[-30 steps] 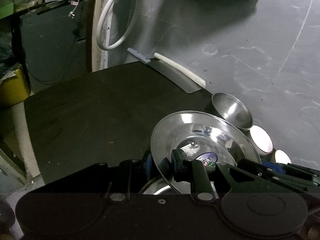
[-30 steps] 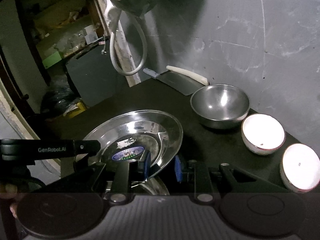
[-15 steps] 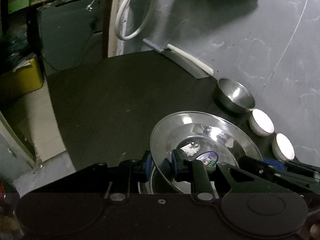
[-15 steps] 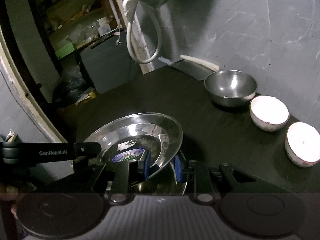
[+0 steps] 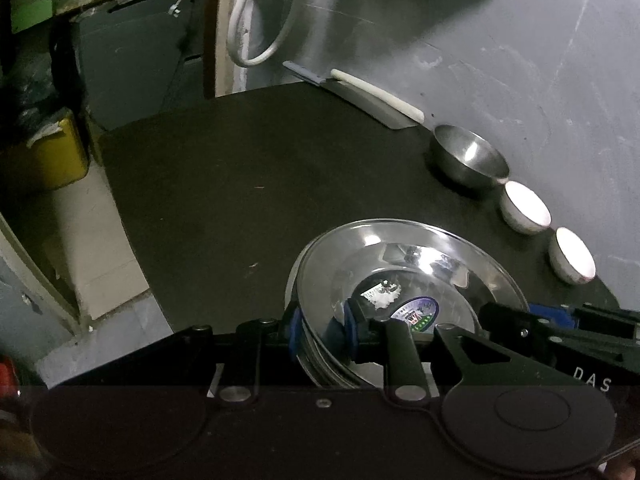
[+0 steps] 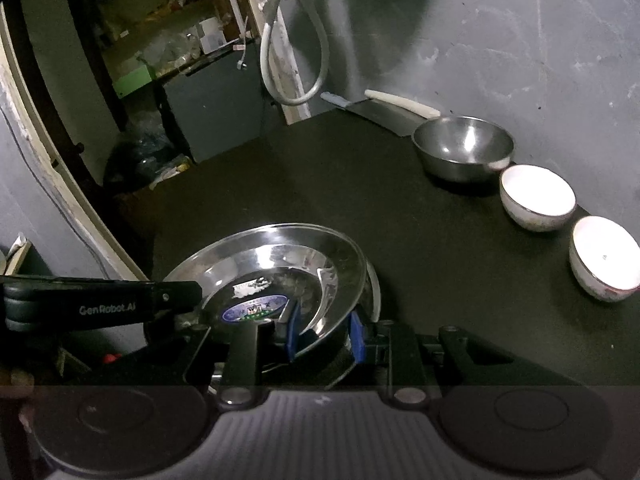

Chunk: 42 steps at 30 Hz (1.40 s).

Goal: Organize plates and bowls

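Observation:
A shiny steel plate point(image 5: 408, 276) with a round sticker sits tilted over the rims of more steel plates point(image 5: 320, 368) at the near edge of the dark table point(image 5: 240, 180). My left gripper point(image 5: 320, 330) is shut on its left rim. My right gripper point(image 6: 325, 334) is shut on the same plate point(image 6: 280, 260) from the other side. Another plate rim point(image 6: 374, 284) shows beneath. Along the wall stand a steel bowl point(image 6: 464, 148) and two white bowls point(image 6: 538, 196) point(image 6: 604, 256).
A cleaver point(image 5: 368, 100) with a pale handle lies at the far table edge against the grey wall. A white hose loop point(image 5: 256, 32) hangs behind it. A yellow container point(image 5: 44, 152) stands on the floor at the left, past the table's edge.
Both grippers have drawn back from the wall with the plate still held, so the bowls look farther off. The plate now sits lower, over the rims of the plates beneath.

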Each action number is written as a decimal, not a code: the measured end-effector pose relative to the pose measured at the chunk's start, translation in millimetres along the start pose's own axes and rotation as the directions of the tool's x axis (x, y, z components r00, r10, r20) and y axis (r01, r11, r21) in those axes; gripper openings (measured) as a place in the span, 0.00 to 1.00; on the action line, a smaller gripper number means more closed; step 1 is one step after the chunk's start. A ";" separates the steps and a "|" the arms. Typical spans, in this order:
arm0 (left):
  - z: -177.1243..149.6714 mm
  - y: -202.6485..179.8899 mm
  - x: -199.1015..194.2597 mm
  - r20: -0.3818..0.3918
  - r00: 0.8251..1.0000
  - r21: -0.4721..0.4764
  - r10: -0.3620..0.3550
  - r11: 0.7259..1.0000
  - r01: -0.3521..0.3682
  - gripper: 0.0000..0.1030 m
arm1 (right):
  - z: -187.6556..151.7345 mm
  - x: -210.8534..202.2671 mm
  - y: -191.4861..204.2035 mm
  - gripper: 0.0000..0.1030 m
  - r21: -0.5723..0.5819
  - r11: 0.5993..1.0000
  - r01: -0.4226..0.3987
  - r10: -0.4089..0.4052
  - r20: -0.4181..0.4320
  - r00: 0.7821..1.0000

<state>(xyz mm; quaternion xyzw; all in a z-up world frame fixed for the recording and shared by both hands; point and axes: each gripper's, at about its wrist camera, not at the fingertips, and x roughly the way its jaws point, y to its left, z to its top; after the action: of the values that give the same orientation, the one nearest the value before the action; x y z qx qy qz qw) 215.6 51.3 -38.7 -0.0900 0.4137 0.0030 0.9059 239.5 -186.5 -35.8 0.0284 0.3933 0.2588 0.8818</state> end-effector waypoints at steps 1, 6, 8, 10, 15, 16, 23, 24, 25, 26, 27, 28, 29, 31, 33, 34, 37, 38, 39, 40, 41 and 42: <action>-1.1 -0.9 0.1 0.001 1.000 0.006 0.000 1.000 0.000 0.24 | -0.8 0.0 -0.5 0.28 0.001 1.000 0.003 -0.003 -0.001 1.000; -4.9 -3.5 0.8 0.005 1.000 0.031 0.003 1.000 -0.003 0.25 | -2.7 0.1 -1.8 0.29 0.005 1.000 0.009 -0.009 -0.009 1.000; -6.0 -4.5 1.3 0.007 1.000 0.040 0.006 0.999 -0.007 0.25 | -3.1 0.6 -1.0 0.29 0.004 1.000 0.010 -0.010 -0.013 1.000; -6.4 -4.1 2.4 0.006 1.000 0.047 0.009 0.999 -0.010 0.26 | -2.6 2.4 -0.5 0.29 0.001 1.000 0.011 -0.011 -0.018 1.000; -6.6 -2.2 4.6 0.008 1.000 0.059 0.017 0.998 -0.017 0.26 | -0.9 8.2 2.0 0.29 -0.012 1.000 0.014 -0.014 -0.026 1.000; -7.1 -2.3 4.9 0.009 1.000 0.061 0.019 0.998 -0.019 0.26 | -1.0 9.3 2.5 0.30 -0.015 1.000 0.015 -0.015 -0.027 1.000; -6.7 -0.5 10.5 0.013 1.000 0.083 0.026 0.996 -0.027 0.28 | -1.9 14.0 6.3 0.30 -0.037 0.999 0.023 -0.025 -0.030 0.999; -6.5 -0.5 10.9 0.014 1.000 0.085 0.026 0.996 -0.027 0.28 | -1.9 14.5 6.5 0.31 -0.040 0.999 0.026 -0.027 -0.031 0.999; -6.0 -0.2 11.4 0.015 1.000 0.087 0.025 0.996 -0.026 0.28 | -2.4 14.8 6.6 0.31 -0.043 0.999 0.027 -0.029 -0.031 0.999; -6.2 -0.3 11.4 0.016 1.000 0.090 0.024 0.996 -0.026 0.28 | -2.8 15.1 6.7 0.31 -0.045 0.999 0.029 -0.030 -0.031 0.999; -6.0 -0.6 11.9 0.017 1.000 0.096 0.025 0.995 -0.026 0.28 | -3.2 15.2 7.0 0.31 -0.047 0.998 0.030 -0.032 -0.031 0.999; -5.7 -1.0 12.4 0.018 0.999 0.101 0.026 0.994 -0.028 0.28 | -3.5 15.4 6.9 0.31 -0.047 0.998 0.032 -0.033 -0.032 0.999; -5.9 -1.7 12.6 0.019 0.999 0.108 0.027 0.994 -0.029 0.29 | -4.2 15.7 7.3 0.32 -0.049 0.998 0.033 -0.035 -0.032 0.999; -5.9 -3.7 13.5 0.021 0.999 0.125 0.030 0.992 -0.033 0.29 | -4.9 16.1 7.7 0.32 -0.051 0.998 0.036 -0.038 -0.036 0.999; -6.7 -5.1 14.0 0.023 0.999 0.139 0.032 0.990 -0.035 0.30 | -4.6 16.3 8.9 0.32 -0.051 0.998 0.040 -0.042 -0.039 0.998; -6.7 -5.5 14.2 0.024 0.999 0.145 0.032 0.989 -0.035 0.30 | -4.9 16.3 8.8 0.32 -0.050 0.998 0.040 -0.042 -0.041 0.998; -5.9 -5.9 14.9 0.025 0.999 0.153 0.033 0.988 -0.036 0.30 | -5.1 16.2 9.2 0.33 -0.048 0.998 0.042 -0.044 -0.043 0.998; -5.7 -6.4 15.0 0.025 0.999 0.157 0.034 0.987 -0.037 0.30 | -5.1 16.0 9.8 0.33 -0.049 0.998 0.043 -0.045 -0.042 0.998; -5.4 -6.9 15.4 0.025 0.999 0.162 0.036 0.986 -0.039 0.30 | -4.8 16.2 9.8 0.33 -0.052 0.998 0.044 -0.046 -0.043 0.998; -5.7 -7.7 15.7 0.025 0.999 0.168 0.037 0.985 -0.041 0.31 | -4.8 16.2 10.5 0.34 -0.053 0.998 0.044 -0.047 -0.043 0.998; -5.7 -8.7 15.9 0.026 0.999 0.175 0.040 0.984 -0.044 0.31 | -5.0 16.2 10.9 0.34 -0.053 0.998 0.044 -0.046 -0.043 0.998; -5.7 -9.8 16.5 0.027 0.999 0.184 0.043 0.982 -0.047 0.32 | -5.0 16.3 10.9 0.34 -0.053 0.998 0.043 -0.046 -0.043 0.998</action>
<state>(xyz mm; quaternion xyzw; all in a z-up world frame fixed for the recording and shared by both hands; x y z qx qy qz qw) 223.0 39.5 -53.1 0.0036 0.4035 -0.0138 0.9149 240.3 -170.1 -47.5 -0.0089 0.4065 0.2498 0.8788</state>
